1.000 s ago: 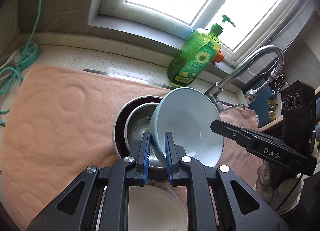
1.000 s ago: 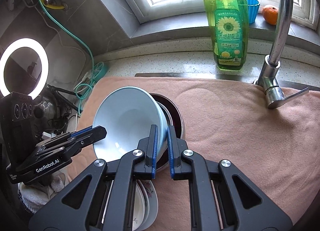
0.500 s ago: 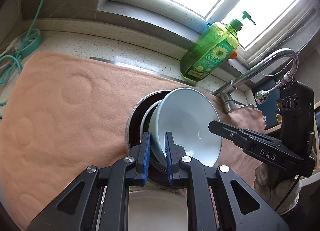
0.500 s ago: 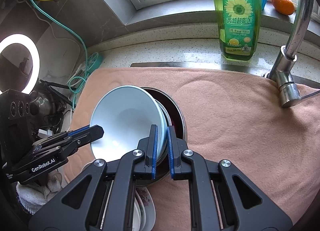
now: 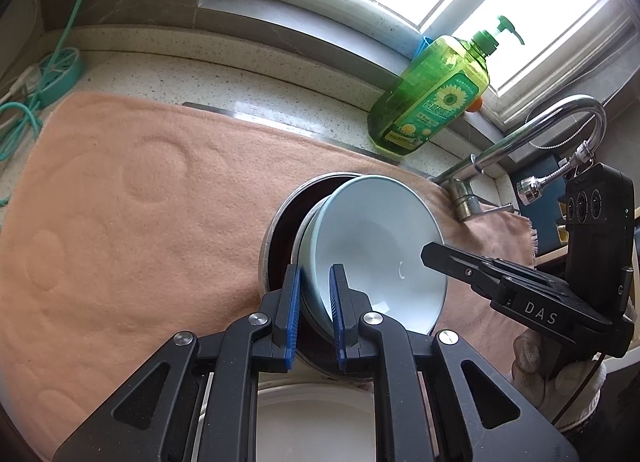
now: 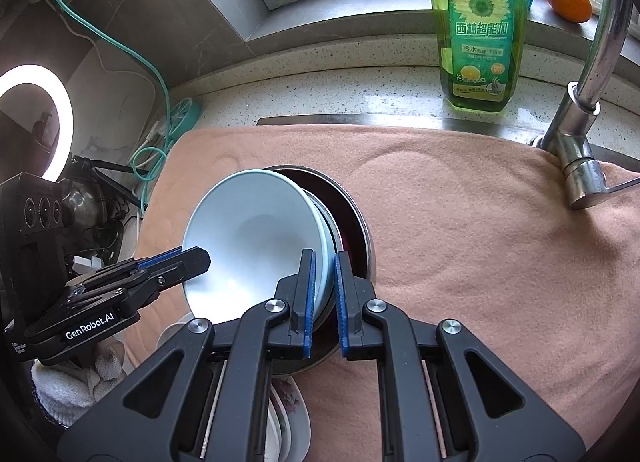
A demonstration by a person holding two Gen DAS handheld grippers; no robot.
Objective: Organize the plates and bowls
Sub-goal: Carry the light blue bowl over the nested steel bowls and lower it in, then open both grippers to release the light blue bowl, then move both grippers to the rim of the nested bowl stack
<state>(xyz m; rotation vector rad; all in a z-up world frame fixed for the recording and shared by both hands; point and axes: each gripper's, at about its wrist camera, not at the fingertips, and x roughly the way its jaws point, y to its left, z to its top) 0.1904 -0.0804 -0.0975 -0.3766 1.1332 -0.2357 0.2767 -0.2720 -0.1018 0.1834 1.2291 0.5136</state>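
A light blue bowl (image 5: pixel 380 230) (image 6: pixel 256 230) is tilted, low in a steel bowl (image 5: pixel 298 234) that nests in a dark-lined metal bowl (image 5: pixel 280 238) (image 6: pixel 352 222) on the peach towel (image 5: pixel 120 222). My left gripper (image 5: pixel 315 274) is shut on the blue bowl's near rim. My right gripper (image 6: pixel 324 258) is shut on the opposite rim. Each gripper shows in the other's view: the right gripper (image 5: pixel 430 256) at the bowl's right edge, the left gripper (image 6: pixel 202 258) at its left edge. A white plate (image 5: pixel 320 422) lies under my left gripper, close to the camera.
A green dish soap bottle (image 6: pixel 480 30) and an orange (image 6: pixel 568 0) stand by the window. The chrome faucet (image 6: pixel 580 142) rises at the towel's right end. Floral plates (image 6: pixel 292 422) lie near the front edge. A ring light (image 6: pixel 36 122) and teal cable (image 5: pixel 24 110) are at the left.
Both grippers have sunk with the blue bowl, which now covers most of the steel bowl's inside. Both stay shut on its rim.
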